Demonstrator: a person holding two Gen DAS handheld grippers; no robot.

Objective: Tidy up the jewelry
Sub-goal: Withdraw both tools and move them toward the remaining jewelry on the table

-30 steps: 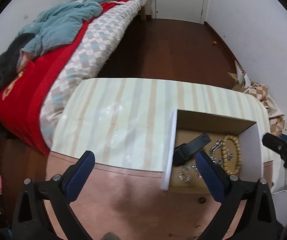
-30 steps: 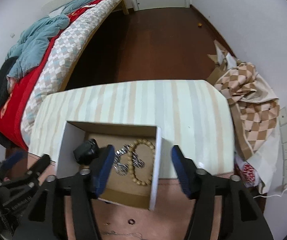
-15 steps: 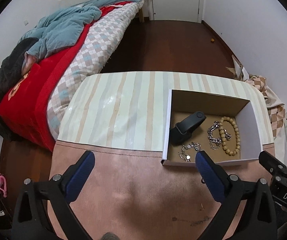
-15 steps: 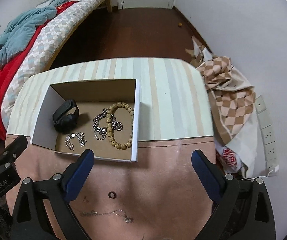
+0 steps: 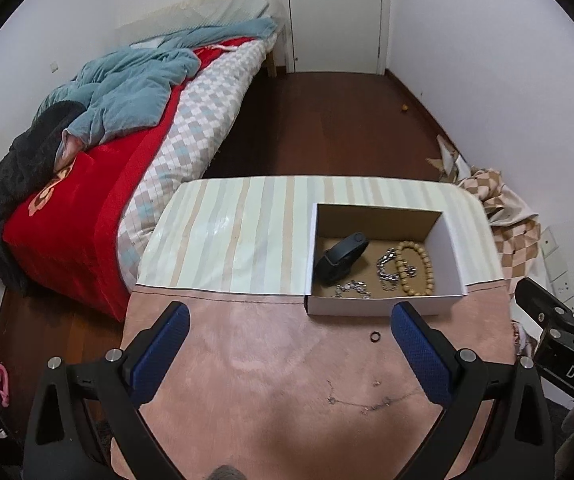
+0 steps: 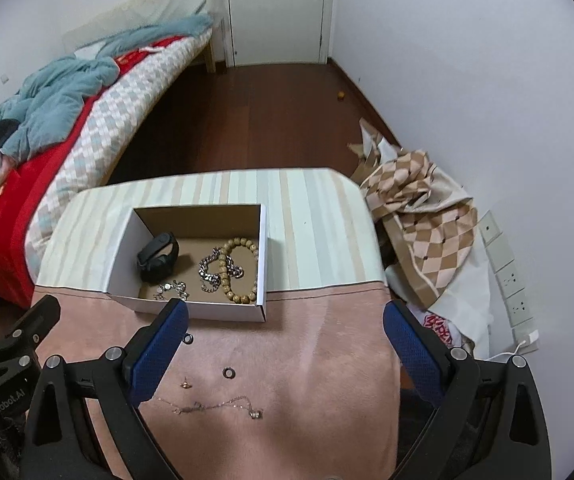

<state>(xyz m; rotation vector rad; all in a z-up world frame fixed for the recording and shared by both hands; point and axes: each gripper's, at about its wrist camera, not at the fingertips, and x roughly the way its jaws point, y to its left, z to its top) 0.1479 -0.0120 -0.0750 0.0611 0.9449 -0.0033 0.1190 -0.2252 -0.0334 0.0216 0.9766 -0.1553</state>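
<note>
Thin necklace (image 6: pixel 211 405) lies between the spread, empty right claw (image 6: pixel 285 346); left claw (image 5: pixel 289 344) likewise spread.

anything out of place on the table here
Yes: a thin chain, two small rings and a tiny pendant lie loose on the pink cloth, outside the box holding the other jewelry.

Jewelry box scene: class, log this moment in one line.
left gripper open | right gripper open | box holds bracelets | necklace outside

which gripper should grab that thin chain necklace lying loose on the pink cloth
Probably right. The right gripper hangs open almost directly above the chain necklace; the left gripper sits farther left.
</note>
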